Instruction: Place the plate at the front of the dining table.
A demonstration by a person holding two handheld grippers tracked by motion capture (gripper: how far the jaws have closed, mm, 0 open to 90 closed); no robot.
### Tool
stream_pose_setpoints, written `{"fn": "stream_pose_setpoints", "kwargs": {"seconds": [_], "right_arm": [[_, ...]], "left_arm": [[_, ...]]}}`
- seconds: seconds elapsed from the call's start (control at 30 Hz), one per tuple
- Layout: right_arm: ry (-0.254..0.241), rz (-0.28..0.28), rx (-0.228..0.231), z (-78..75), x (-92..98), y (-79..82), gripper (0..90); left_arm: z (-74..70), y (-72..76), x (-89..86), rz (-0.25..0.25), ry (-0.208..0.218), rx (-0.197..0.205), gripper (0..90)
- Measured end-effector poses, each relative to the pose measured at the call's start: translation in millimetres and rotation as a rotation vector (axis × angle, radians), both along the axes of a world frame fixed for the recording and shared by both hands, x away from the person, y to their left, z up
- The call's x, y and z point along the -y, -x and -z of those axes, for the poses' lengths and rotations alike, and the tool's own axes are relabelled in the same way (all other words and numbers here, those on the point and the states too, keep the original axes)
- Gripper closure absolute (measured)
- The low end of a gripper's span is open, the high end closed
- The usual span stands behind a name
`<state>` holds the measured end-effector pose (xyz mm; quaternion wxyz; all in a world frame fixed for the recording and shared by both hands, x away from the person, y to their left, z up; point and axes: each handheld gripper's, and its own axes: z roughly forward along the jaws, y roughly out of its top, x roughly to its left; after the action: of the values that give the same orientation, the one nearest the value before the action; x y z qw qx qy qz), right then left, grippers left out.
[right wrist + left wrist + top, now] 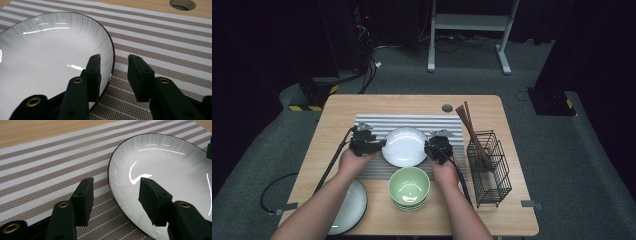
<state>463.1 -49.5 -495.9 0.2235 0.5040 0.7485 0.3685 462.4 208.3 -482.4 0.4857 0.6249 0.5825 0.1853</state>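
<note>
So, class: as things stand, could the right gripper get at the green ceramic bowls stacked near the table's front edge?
Probably yes: the right gripper sits open at the white plate, and the green bowls lie just behind it, nothing between.

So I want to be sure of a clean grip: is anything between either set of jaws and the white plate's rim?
Nothing visible. The left gripper and the right gripper each have open jaws straddling the rim of the white plate, with only the striped placemat underneath.
</note>
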Motion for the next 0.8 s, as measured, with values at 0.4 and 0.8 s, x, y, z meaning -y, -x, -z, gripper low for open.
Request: {"fn": "stream_pose_setpoints", "kwargs": {"seconds": [0.4, 0.8], "right_arm": [[0.007, -0.011, 0.051, -0.4, 7.7, 20.5, 57.5], [0.022, -0.008, 0.054, 3.3, 16.9, 44.1, 53.2]], "left_arm": [[1.0, 15.5, -3.9, 0.043, 0.000, -0.028, 41.3], [1.5, 33.0, -3.0, 0.061, -0.008, -0.050, 35.4]]}}
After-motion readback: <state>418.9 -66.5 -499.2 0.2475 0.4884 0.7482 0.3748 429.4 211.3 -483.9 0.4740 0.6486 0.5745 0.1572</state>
